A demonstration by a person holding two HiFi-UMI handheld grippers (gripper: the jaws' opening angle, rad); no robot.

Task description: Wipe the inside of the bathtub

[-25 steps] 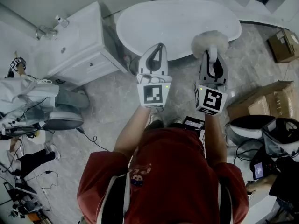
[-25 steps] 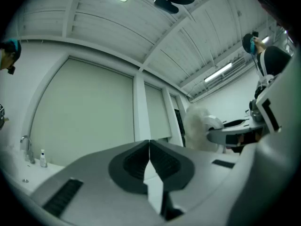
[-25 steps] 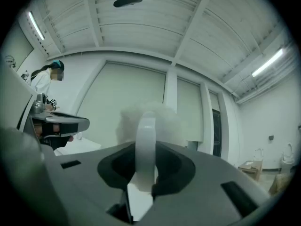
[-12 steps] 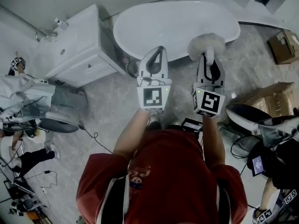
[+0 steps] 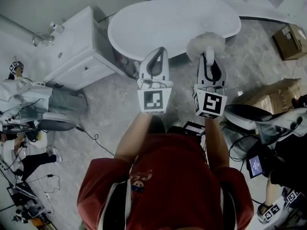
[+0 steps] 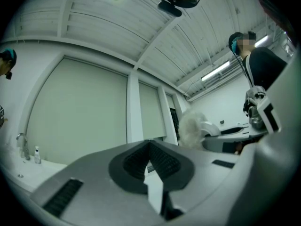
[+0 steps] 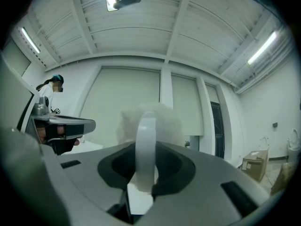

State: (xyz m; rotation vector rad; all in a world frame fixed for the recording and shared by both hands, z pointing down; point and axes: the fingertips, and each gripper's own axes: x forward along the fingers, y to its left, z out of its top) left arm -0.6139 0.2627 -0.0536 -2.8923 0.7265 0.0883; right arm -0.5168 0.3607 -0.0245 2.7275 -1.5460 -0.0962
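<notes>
The white oval bathtub (image 5: pixel 168 20) stands on the floor ahead of me in the head view. My right gripper (image 5: pixel 209 63) is shut on the white handle of a fluffy white duster (image 5: pixel 205 45), whose head hangs over the tub's near rim. In the right gripper view the duster (image 7: pixel 150 121) rises upright between the jaws. My left gripper (image 5: pixel 156 61) is held beside it, just short of the tub's near edge, shut with nothing in it; in the left gripper view my left gripper (image 6: pixel 151 164) has its pads meeting, and the duster (image 6: pixel 192 128) shows to the right.
A white vanity cabinet (image 5: pixel 72 51) with a tap stands left of the tub. Cardboard boxes (image 5: pixel 271 97) and a chair (image 5: pixel 249 116) crowd the right side. Cables (image 5: pixel 91 140) trail over the floor at left. Another person (image 5: pixel 283 171) stands at lower right.
The tub and both grippers have shifted left in the head view. A person has come into view at lower right. Both grippers hold the same pose.
</notes>
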